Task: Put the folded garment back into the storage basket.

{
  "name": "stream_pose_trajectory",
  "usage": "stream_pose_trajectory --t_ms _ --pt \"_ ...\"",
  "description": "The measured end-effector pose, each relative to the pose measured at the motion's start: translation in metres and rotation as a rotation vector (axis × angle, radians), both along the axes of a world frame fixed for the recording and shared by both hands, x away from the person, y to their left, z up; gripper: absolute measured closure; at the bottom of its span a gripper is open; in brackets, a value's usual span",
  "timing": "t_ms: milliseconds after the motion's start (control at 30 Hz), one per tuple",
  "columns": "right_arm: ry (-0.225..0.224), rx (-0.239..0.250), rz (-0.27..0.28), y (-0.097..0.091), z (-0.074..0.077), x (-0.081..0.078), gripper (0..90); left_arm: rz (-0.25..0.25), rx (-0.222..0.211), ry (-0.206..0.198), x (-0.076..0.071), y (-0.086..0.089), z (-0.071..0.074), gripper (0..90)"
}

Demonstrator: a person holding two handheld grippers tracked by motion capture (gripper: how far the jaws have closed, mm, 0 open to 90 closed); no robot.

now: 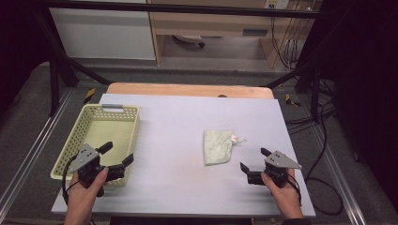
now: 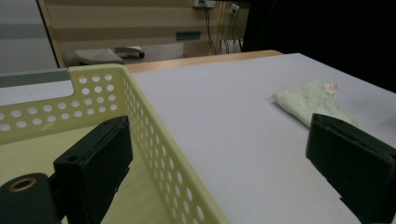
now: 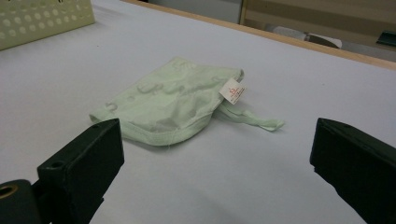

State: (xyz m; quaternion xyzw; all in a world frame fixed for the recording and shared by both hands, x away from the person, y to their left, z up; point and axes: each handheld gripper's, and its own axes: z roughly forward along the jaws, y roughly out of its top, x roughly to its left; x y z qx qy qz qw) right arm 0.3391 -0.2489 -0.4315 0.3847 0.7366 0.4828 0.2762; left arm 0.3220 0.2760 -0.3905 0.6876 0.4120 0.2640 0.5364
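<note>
A folded pale green cloth [image 1: 217, 146] with a small white tag and a loose strap lies flat on the grey table top, right of centre. In the right gripper view the cloth [image 3: 173, 100] rests a short way ahead of the wide-apart jaws. My right gripper [image 1: 254, 159] is open near the front right, empty, pointing left toward the cloth. My left gripper [image 1: 117, 154] is open too, empty, hovering over the near right corner of a pale yellow perforated basket [image 1: 137, 123]. The left gripper view has the basket wall [image 2: 154, 140] between its jaws and the cloth [image 2: 313, 100] farther off.
The grey table top [image 1: 187, 117] has a wooden strip along its far edge. The basket's inside looks bare. Black frame bars and cables stand around the table, with a cabinet and desk beyond it.
</note>
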Motion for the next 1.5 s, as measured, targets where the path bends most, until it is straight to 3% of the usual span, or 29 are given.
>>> stream_pose_trajectory --t_ms 233,300,333,367,433,500,633,667,833,900,967,1167,1267,1500 --pt "0.006 0.003 -0.001 0.0 -0.001 -0.001 3.3 -0.001 -0.005 -0.028 0.001 -0.008 0.005 6.6" --pt "0.009 0.003 -0.003 0.0 -0.001 -0.001 3.3 -0.021 -0.011 -0.04 0.002 -0.014 0.008 6.3" --pt "0.011 0.007 -0.007 0.0 -0.001 -0.002 3.3 -0.06 0.003 -0.029 0.004 -0.026 0.012 6.4" --pt "0.008 0.006 -0.005 0.0 -0.001 -0.002 3.3 -0.06 0.003 -0.029 0.004 -0.026 0.012 6.4" --pt "0.01 0.001 -0.004 0.001 -0.001 -0.003 3.3 -0.112 0.028 -0.016 0.007 -0.046 0.017 6.5" --pt "0.011 -0.004 -0.003 0.001 0.0 -0.003 3.4 -0.128 0.025 -0.009 0.008 -0.053 0.019 6.9" --pt "0.015 -0.001 0.0 0.003 0.0 -0.003 3.6 -0.198 0.069 0.001 0.018 -0.086 0.021 7.0" --pt "0.019 -0.001 0.0 0.003 0.0 -0.002 3.6 -0.198 0.069 0.001 0.018 -0.086 0.021 6.9" --pt "0.041 -0.005 -0.003 0.006 -0.001 -0.001 3.6 -0.283 0.128 0.059 0.028 -0.121 0.007 6.8" --pt "0.039 -0.006 0.0 0.007 -0.001 -0.001 3.5 -0.291 0.138 0.063 0.03 -0.125 0.005 6.9" --pt "0.041 -0.003 -0.001 0.007 -0.001 -0.001 3.3 -0.26 0.155 0.074 0.033 -0.133 0.001 6.7" --pt "0.055 0.001 -0.012 0.008 -0.001 -0.001 2.9 -0.31 0.142 0.12 0.042 -0.154 -0.011 8.3" --pt "0.052 -0.003 -0.008 0.01 -0.001 -0.001 2.9 -0.326 0.161 0.144 0.046 -0.162 -0.017 9.8" --pt "0.064 -0.024 -0.04 0.013 -0.004 0.006 5.3 -0.357 0.226 0.172 0.051 -0.185 -0.031 24.1"
